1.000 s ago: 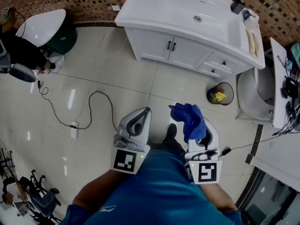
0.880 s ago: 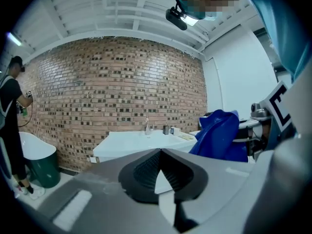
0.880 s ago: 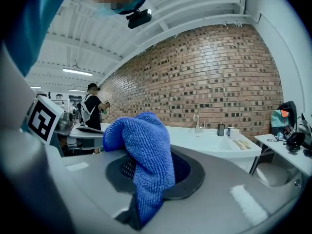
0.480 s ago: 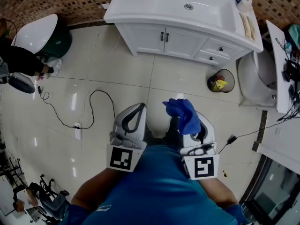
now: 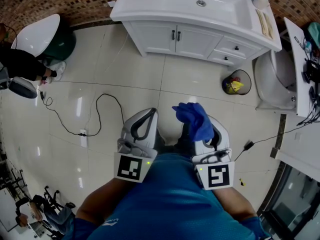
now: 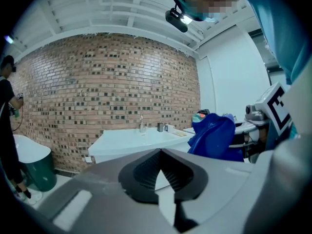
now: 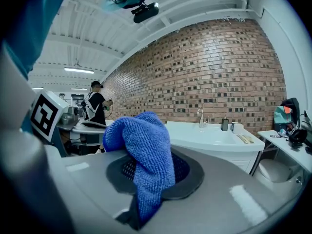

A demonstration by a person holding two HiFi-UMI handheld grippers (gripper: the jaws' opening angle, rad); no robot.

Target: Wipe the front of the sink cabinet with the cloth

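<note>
The white sink cabinet [image 5: 190, 39] stands against the brick wall at the top of the head view, with two doors and drawers facing me. It also shows ahead in the left gripper view as the sink cabinet [image 6: 127, 141]. My right gripper [image 5: 199, 115] is shut on a blue cloth [image 5: 194, 120], held low and well short of the cabinet. The cloth [image 7: 145, 152] bunches up out of the closed jaws and hangs over them. My left gripper [image 5: 149, 115] is beside it, shut and holding nothing, its jaws meeting in the left gripper view [image 6: 160, 154].
A small waste bin [image 5: 236, 86] and a toilet [image 5: 272, 91] stand right of the cabinet. A black cable [image 5: 100, 115] runs over the tiled floor at left. A green bin with a white lid [image 5: 47, 31] and a person [image 5: 20, 59] are at far left.
Since a second ago the cabinet has slid up and left in the head view. Both grippers keep the same pose, and the cloth stays clamped in the right one.
</note>
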